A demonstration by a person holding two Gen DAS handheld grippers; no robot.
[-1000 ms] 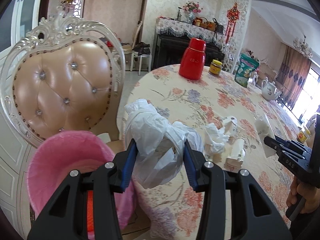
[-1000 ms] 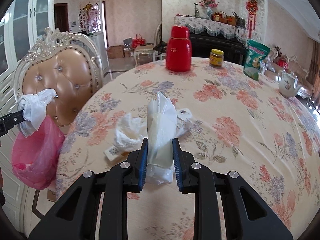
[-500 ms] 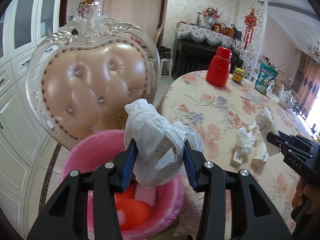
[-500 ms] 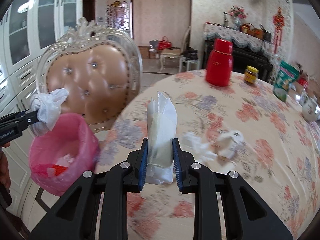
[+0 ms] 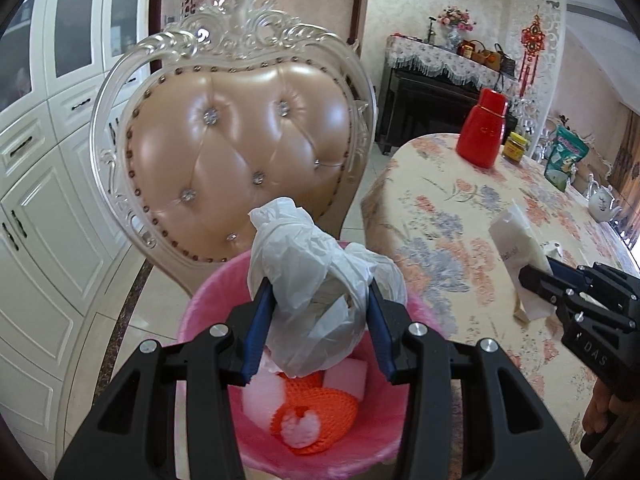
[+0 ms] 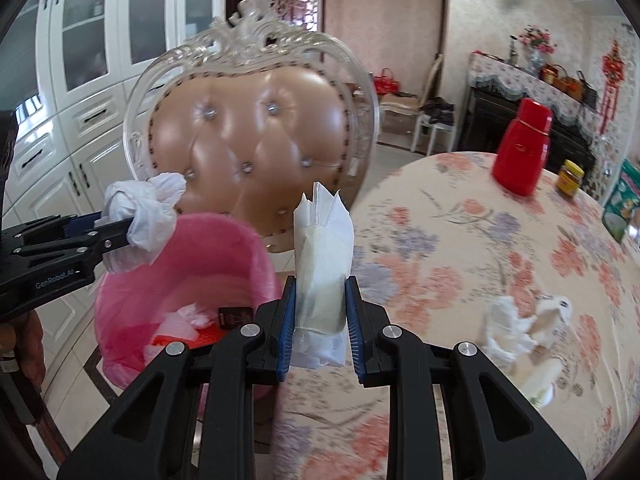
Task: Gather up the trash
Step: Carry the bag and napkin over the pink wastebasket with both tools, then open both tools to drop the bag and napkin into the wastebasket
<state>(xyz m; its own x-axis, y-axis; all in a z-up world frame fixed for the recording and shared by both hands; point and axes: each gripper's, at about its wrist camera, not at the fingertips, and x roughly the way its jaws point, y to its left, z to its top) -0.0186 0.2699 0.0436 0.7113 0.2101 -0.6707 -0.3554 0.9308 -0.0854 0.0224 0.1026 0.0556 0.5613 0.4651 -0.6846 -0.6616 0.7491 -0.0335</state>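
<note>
Crumpled white plastic bag (image 5: 316, 288) hangs directly above the open mouth of the pink-lined bin (image 5: 208, 304), clamped in the left tool (image 5: 320, 320). It looks ready to drop straight down. Beside it, the right tool (image 6: 320, 312) grips a pale upright wrapper (image 6: 322, 256), out over the worktop (image 6: 500, 248) edge and short of the bin rim. Left is nearer.

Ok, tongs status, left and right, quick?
Left tongs: closed on a crumpled white plastic bag, over the pink bin.
Right tongs: closed on a folded white paper packet.
</note>
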